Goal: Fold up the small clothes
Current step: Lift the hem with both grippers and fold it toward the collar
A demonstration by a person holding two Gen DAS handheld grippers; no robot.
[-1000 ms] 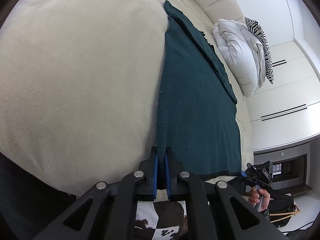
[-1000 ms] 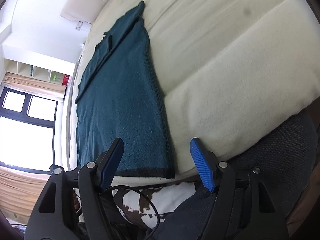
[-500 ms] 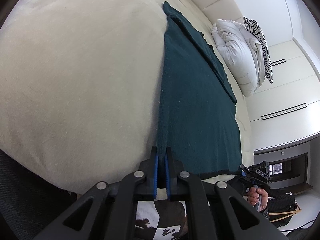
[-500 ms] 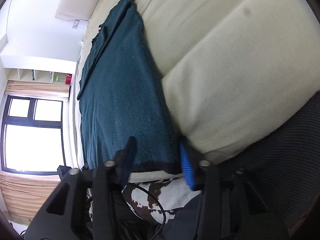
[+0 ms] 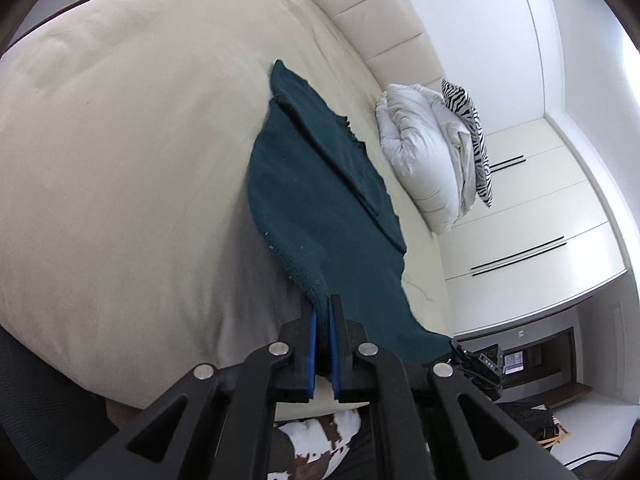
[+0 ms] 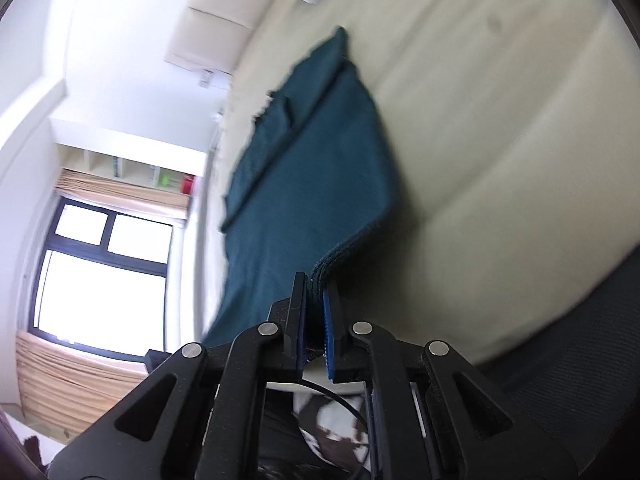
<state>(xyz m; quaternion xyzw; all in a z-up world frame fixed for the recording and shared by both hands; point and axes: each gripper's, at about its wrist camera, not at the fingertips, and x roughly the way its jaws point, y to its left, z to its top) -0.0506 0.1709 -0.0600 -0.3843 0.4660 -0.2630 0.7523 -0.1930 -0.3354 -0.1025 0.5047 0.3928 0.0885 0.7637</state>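
Note:
A dark teal knitted garment (image 5: 320,200) lies lengthwise on the cream bed (image 5: 120,140). Its near end is lifted off the bed. My left gripper (image 5: 325,308) is shut on the garment's near left corner. In the right wrist view the same teal garment (image 6: 304,184) stretches away over the bed (image 6: 500,120). My right gripper (image 6: 316,292) is shut on its near right corner, where the hem bunches between the blue pads. The far end still rests flat, with a folded strip along one side.
A white duvet (image 5: 424,160) and a zebra-striped pillow (image 5: 472,136) lie at the head of the bed by the padded headboard (image 5: 380,12). White wardrobes (image 5: 540,208) stand on one side, a window (image 6: 100,272) on the other. A dark mesh chair (image 6: 580,352) is close by.
My right gripper closed on the garment's near right corner. Both grippers have risen, lifting the garment's near end off the bed. The left gripper stayed shut.

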